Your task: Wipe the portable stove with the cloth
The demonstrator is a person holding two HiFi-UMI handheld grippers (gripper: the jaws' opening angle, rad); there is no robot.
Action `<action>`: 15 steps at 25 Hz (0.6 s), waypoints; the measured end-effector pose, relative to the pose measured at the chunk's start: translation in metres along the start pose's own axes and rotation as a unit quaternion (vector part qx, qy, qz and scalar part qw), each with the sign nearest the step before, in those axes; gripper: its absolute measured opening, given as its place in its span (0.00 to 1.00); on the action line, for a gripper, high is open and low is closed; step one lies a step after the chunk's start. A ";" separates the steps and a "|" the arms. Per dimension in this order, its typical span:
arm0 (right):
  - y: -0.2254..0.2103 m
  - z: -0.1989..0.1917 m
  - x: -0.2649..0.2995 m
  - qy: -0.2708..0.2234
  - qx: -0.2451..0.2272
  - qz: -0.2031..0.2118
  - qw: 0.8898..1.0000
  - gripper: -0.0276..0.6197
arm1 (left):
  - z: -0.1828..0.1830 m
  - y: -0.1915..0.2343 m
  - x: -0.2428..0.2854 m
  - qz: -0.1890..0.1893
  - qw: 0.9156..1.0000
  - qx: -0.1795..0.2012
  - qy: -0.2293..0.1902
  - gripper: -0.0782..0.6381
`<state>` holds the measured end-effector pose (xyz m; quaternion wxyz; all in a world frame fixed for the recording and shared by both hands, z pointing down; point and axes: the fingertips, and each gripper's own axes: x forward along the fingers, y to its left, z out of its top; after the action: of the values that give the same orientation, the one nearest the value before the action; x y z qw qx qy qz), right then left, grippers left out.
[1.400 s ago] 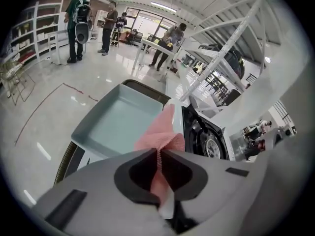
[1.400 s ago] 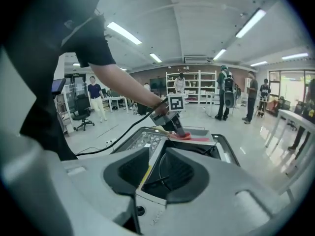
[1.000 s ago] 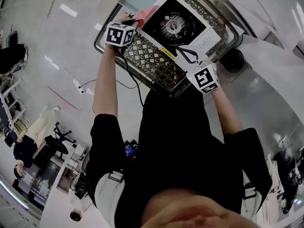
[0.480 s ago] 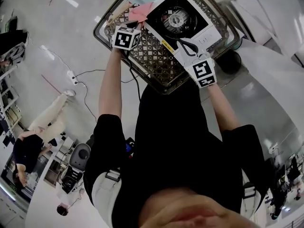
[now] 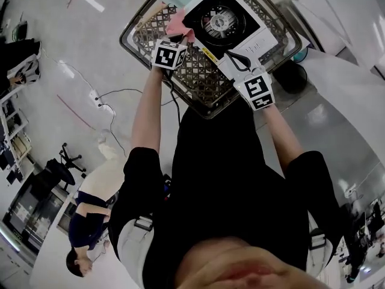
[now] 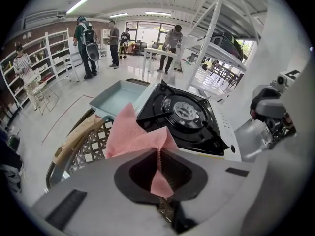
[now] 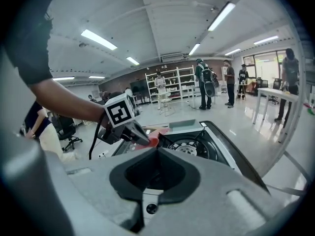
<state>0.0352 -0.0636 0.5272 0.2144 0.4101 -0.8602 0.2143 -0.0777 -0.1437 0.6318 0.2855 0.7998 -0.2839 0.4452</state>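
Note:
The portable stove (image 5: 225,23), white with a black top and a round burner, sits on a lattice basket top (image 5: 198,83). My left gripper (image 5: 180,36) is shut on a pink cloth (image 5: 178,27) at the stove's left edge. In the left gripper view the cloth (image 6: 133,134) fans out from the left gripper (image 6: 158,154), next to the stove (image 6: 184,114). My right gripper (image 5: 231,58) is shut with nothing in it, over the stove's white front panel. The right gripper view shows the left gripper (image 7: 142,136) with the cloth (image 7: 153,141) beside the burner (image 7: 197,146).
A light blue tray (image 6: 115,100) lies behind the stove on the basket. A beige wooden piece (image 6: 74,139) rests along the basket's left rim. A cable (image 5: 108,107) runs over the floor to my left. Several people stand near shelves and tables further off.
My left gripper has moved right and toward me along the stove's left edge, carrying the pink cloth. The right gripper has stayed at the stove's front panel.

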 end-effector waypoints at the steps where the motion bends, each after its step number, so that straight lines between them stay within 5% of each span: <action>1: -0.001 -0.001 -0.002 -0.001 0.002 -0.001 1.000 0.05 | -0.003 -0.004 0.002 0.000 1.000 -0.003 0.003 0.13; 15: -0.015 -0.029 -0.028 0.003 0.018 0.000 1.000 0.05 | -0.017 -0.047 0.012 0.006 1.000 -0.004 -0.001 0.13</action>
<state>0.0686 -0.0389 0.5384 0.2099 0.4135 -0.8554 0.2309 -0.0483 -0.1021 0.6402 0.2858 0.7976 -0.2905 0.4447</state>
